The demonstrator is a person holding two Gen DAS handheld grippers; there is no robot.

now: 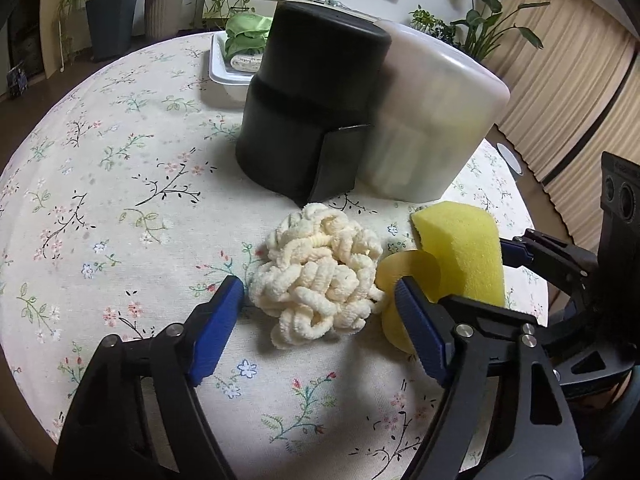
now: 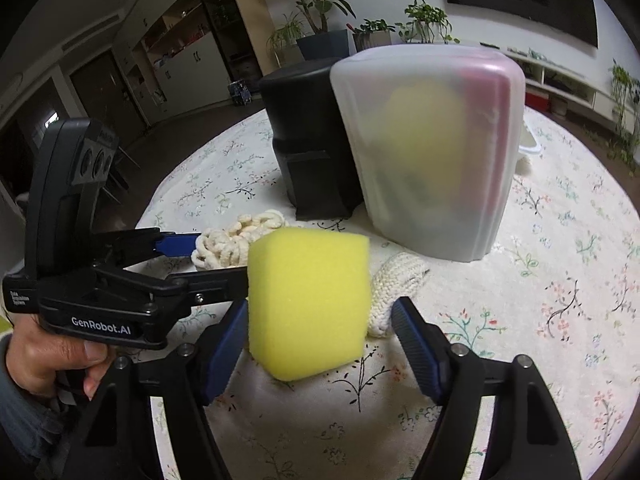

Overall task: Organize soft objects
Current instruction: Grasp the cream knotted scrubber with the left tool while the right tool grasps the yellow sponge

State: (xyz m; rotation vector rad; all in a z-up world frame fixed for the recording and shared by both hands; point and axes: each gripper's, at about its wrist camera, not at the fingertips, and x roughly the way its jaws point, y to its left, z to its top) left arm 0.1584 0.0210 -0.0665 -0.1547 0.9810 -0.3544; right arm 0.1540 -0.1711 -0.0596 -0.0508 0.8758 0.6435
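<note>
A cream chenille scrubber (image 1: 320,272) lies on the floral tablecloth between the open fingers of my left gripper (image 1: 320,304), untouched; it also shows in the right wrist view (image 2: 236,240). A yellow sponge (image 1: 460,256) stands just right of it, filling the space between the open fingers of my right gripper (image 2: 318,334) in that view (image 2: 308,304); I cannot tell whether the pads touch it. A cream knitted cloth (image 2: 396,280) lies behind the sponge. A frosted plastic bin (image 2: 432,152), holding soft things, stands beyond, beside a black container (image 1: 312,112).
A white tray (image 1: 228,72) with green cloth stands behind the black container. The round table (image 1: 100,152) drops off at its left edge, and potted plants (image 1: 112,12) line the room beyond. The left gripper body (image 2: 80,240) is close beside the right one.
</note>
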